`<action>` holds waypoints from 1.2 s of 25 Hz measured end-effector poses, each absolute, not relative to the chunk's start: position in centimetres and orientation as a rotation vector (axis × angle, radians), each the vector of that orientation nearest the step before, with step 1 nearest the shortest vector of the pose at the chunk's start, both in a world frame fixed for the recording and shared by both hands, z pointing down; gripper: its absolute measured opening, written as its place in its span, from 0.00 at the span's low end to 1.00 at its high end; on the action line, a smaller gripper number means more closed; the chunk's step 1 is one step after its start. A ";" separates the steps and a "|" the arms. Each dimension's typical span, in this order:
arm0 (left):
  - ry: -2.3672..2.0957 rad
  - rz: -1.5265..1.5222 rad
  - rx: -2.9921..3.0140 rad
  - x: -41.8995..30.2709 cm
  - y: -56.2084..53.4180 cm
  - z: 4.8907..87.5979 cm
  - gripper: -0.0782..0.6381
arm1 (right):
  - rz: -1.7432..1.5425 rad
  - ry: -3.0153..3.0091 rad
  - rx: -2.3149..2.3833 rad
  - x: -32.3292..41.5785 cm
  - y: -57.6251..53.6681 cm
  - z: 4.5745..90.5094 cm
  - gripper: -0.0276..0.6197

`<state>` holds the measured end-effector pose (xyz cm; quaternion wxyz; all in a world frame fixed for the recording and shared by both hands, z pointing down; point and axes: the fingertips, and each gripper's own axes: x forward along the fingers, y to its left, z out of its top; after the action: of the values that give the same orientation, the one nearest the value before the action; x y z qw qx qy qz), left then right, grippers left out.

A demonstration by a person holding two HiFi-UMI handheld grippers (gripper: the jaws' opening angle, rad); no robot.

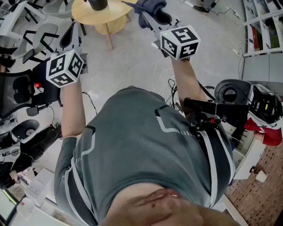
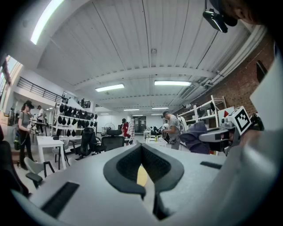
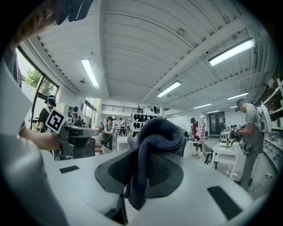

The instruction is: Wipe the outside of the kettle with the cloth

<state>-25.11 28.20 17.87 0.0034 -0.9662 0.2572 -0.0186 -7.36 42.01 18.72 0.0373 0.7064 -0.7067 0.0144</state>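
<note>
Grey shirt (image 1: 141,145) fills the near part of the head view, with both arms raised in front of it. Left gripper (image 2: 142,146) has its jaws closed tip to tip, with nothing between them. Right gripper (image 3: 143,154) is clamped on a dark blue cloth (image 3: 159,132), which is bunched over the jaw tips with a tail hanging below. Beyond them stands a round wooden table (image 1: 82,15), well apart from both grippers. A dark thing (image 1: 97,3) on it, cut by the picture's top edge, may be the kettle, but I cannot tell. Wiping is not yet under way. Two risks, as I judge them: the cloth seems pinched by a fold only and could pull free under rubbing. With the left jaws closed nothing steadies the kettle, so a push could slide it toward the table's edge.
</note>
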 end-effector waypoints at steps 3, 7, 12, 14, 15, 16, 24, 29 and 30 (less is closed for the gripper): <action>0.831 -0.029 -3.029 -25.8 27.9 17.3 0.12 | 0.040 -2.180 2.165 -7.8 41.9 18.5 0.16; 0.851 -0.023 -3.019 -26.5 28.2 16.8 0.12 | 0.026 -2.194 2.146 -8.7 42.5 17.9 0.16; 0.890 0.017 -3.020 -27.6 28.5 15.9 0.12 | 0.048 -2.251 2.183 -9.2 43.1 16.6 0.16; 0.890 0.000 -3.030 -28.0 28.6 16.3 0.12 | 0.058 -2.250 2.184 -9.5 43.3 16.5 0.16; 0.883 -0.007 -3.037 -28.1 28.6 16.4 0.12 | 0.066 -2.252 2.189 -9.6 43.3 16.4 0.16; 0.875 -0.009 -3.042 -28.2 28.7 16.3 0.12 | 0.073 -2.254 2.198 -9.6 43.3 16.2 0.16; 0.809 -0.009 -3.095 -31.4 28.0 17.3 0.12 | 0.059 -2.234 2.231 -13.3 41.6 15.6 0.16; 0.770 -0.021 -3.113 -33.0 26.3 18.1 0.12 | 0.067 -2.229 2.219 -15.8 40.2 16.4 0.16; 0.768 -0.021 -3.122 -33.0 26.2 18.4 0.12 | 0.073 -2.223 2.216 -15.9 40.0 16.6 0.16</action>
<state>-32.96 26.16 18.38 -0.0369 -0.9704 0.2386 -0.0065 -15.85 40.04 16.60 0.0007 0.7058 -0.7080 0.0232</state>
